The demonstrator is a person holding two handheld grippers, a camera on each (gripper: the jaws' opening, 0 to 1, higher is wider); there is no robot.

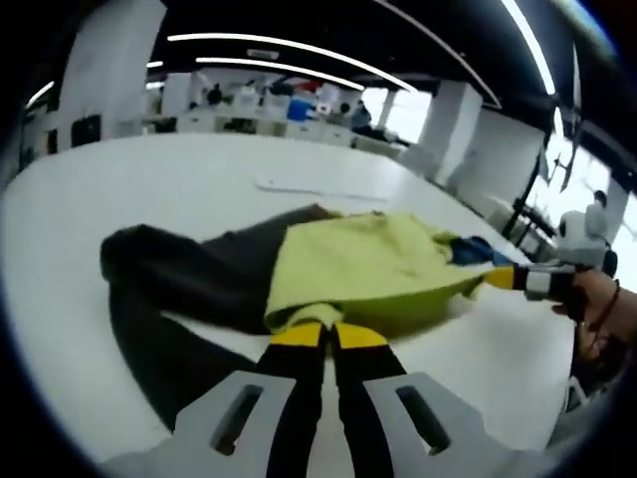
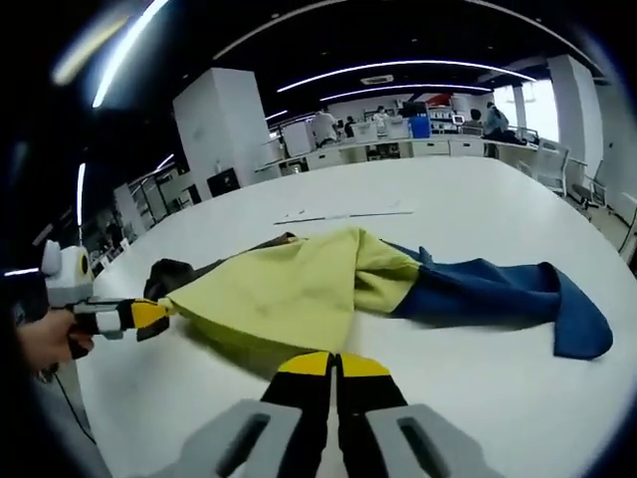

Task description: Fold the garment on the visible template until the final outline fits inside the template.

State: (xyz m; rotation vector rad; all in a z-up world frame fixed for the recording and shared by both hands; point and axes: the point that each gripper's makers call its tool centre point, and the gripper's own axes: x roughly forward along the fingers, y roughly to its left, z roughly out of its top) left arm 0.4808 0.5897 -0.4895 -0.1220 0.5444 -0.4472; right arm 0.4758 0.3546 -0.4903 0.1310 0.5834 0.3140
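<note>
A garment lies on the white table (image 1: 129, 189), with a dark grey part (image 1: 189, 269), a yellow-green middle (image 1: 368, 269) and a blue part (image 2: 498, 294). My left gripper (image 1: 328, 335) is shut on the near edge of the yellow-green cloth. It comes into the right gripper view from the left as the left gripper (image 2: 149, 315), pinching a corner of that cloth. My right gripper (image 2: 333, 364) is shut on the same yellow-green edge, and it holds the other corner as the right gripper (image 1: 503, 278). A thin flat white outline (image 2: 343, 214) lies on the table beyond the garment.
A person's hand (image 1: 597, 304) grips the right tool near the table's edge. Desks, white pillars (image 2: 224, 124) and people stand far behind the table. Bare table surface surrounds the garment on all sides.
</note>
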